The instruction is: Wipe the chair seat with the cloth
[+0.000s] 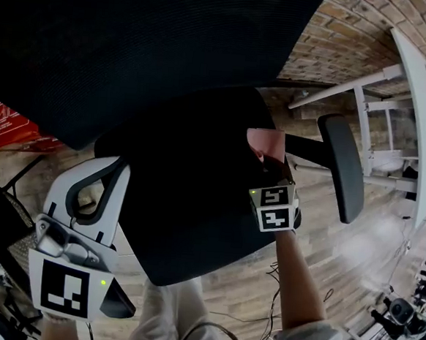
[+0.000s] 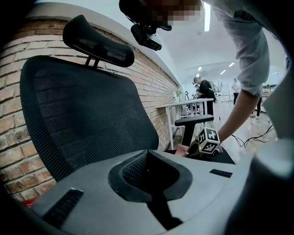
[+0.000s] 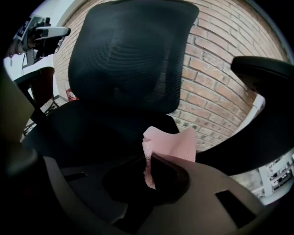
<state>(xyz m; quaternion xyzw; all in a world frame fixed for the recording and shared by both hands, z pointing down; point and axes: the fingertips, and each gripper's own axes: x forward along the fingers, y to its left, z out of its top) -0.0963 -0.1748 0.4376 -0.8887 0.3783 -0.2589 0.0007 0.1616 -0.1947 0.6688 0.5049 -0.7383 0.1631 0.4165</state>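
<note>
Pink cloth [image 1: 265, 142] pinched at the chair seat [image 1: 188, 200]!
In the head view the right gripper [image 1: 270, 163] clamps it at the seat's two o'clock edge; the left gripper [image 1: 114, 169] sits at eight o'clock, jaws pressed together, empty.

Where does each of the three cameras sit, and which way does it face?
Head view: on the person's head, looking down on the chair seat; shows left gripper, right gripper and a forearm.
Left gripper view: on the left gripper, facing across the seat to the backrest; shows its shut, empty jaws and the forearm.
Right gripper view: on the right gripper, facing the backrest; shows its jaws shut on the pink cloth.
Shared: head and left gripper views both show the right gripper with the cloth.
</note>
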